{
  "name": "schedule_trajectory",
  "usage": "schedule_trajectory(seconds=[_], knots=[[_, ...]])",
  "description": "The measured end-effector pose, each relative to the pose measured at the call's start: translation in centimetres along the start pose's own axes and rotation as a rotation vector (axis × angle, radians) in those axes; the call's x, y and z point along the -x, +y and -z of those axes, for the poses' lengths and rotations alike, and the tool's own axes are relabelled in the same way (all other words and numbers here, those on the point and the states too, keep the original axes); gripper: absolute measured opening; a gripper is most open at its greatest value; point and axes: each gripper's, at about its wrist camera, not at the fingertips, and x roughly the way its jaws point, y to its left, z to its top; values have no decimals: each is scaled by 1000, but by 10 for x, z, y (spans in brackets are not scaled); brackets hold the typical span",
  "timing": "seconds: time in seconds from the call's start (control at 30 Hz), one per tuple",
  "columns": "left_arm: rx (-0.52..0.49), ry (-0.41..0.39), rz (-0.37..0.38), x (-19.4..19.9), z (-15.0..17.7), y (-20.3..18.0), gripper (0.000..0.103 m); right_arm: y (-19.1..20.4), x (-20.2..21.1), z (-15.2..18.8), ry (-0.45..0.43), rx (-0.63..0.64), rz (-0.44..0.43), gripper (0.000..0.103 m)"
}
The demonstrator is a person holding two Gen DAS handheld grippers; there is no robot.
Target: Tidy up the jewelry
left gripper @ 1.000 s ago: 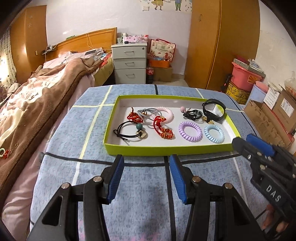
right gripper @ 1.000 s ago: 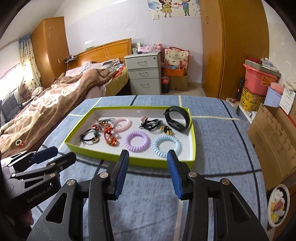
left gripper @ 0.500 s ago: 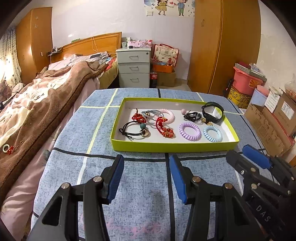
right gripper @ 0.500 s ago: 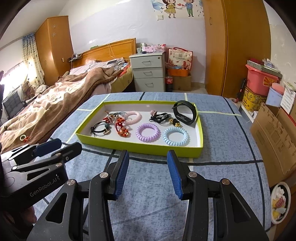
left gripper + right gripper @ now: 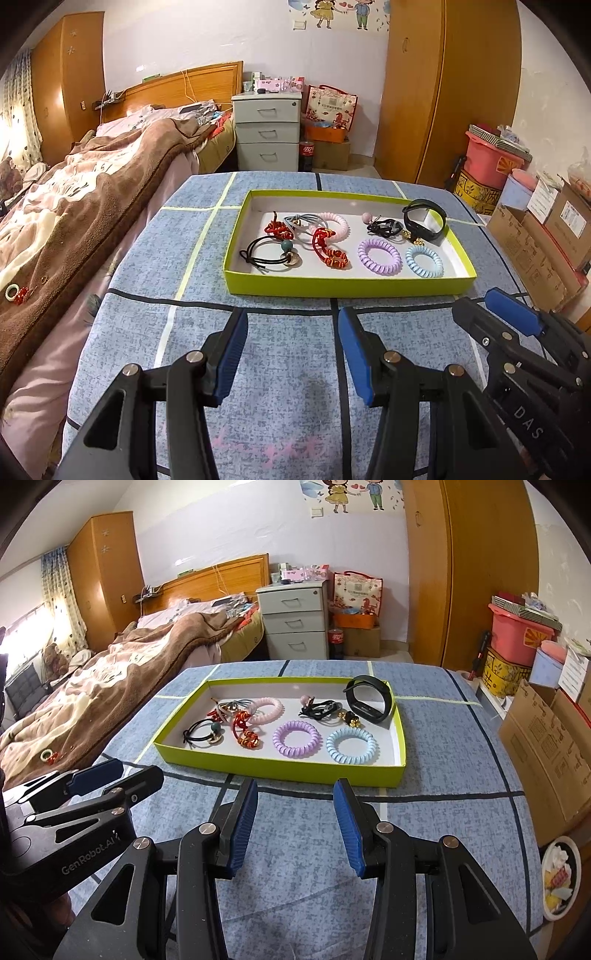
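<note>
A lime-green tray lies on the blue cloth table. In it lie a purple coil tie, a light blue coil tie, a pink coil tie, a black band, red knotted cords and black hair ties. My left gripper is open and empty, in front of the tray. My right gripper is open and empty, also short of the tray. Each gripper shows in the other's view.
A bed with a brown blanket runs along the table's left side, with a small ring and red item on it. Cardboard boxes and a pink bin stand at the right. A drawer unit is behind.
Both grippers have pulled back from the tray and risen a little, so the tray looks smaller and farther. Both stayed open and empty.
</note>
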Motion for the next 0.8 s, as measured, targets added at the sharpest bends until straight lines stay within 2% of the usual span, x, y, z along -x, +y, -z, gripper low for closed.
schedule_trajectory(seconds=[0.8], knots=[[-1, -3, 0, 0, 2, -3, 53, -1, -3, 0, 15, -5, 2, 44]])
